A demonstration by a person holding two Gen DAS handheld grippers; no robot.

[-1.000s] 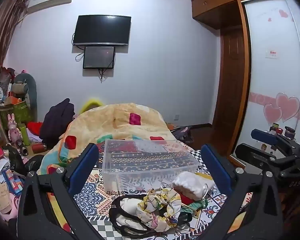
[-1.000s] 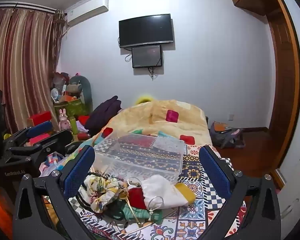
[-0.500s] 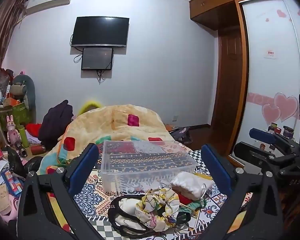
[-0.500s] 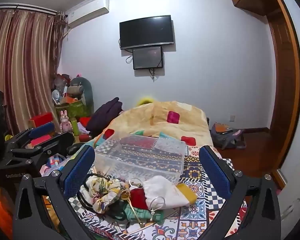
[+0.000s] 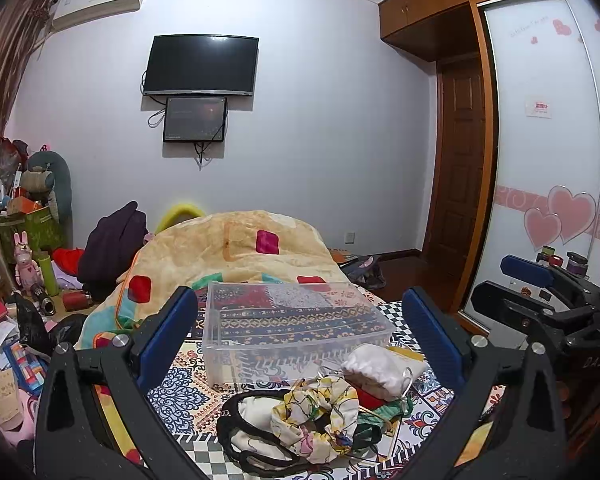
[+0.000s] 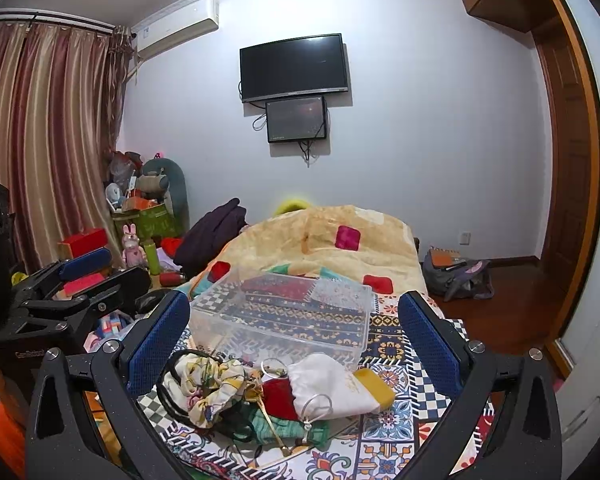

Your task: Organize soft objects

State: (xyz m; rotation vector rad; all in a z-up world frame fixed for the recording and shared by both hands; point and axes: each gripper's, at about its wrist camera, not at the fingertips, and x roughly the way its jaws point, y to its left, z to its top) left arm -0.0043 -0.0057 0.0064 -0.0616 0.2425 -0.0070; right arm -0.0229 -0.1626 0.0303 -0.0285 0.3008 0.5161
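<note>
A heap of soft things lies on the patterned cloth: a floral scrunchie [image 5: 320, 416] [image 6: 212, 390], a white drawstring pouch [image 5: 374, 366] [image 6: 332, 382], red and green cloth pieces [image 6: 280, 394] and a black band [image 5: 236, 432]. Behind the heap stands a clear plastic box [image 5: 292, 320] [image 6: 284, 312], with nothing in it. My left gripper [image 5: 300, 340] is open and empty, above and short of the heap. My right gripper [image 6: 294, 340] is open and empty, likewise short of the heap. Each gripper shows at the side of the other's view.
A rumpled beige blanket [image 5: 236, 244] lies on the bed behind the box. Clutter, toys and boxes [image 5: 24, 264] stand on the left. A wardrobe with heart stickers [image 5: 548, 200] and a wooden door are on the right. A backpack [image 6: 456, 272] lies on the floor.
Both views have tilted slightly, so the box and heap sit a touch lower and nearer in frame. Both grippers stay open. Nothing on the cloth has moved.
</note>
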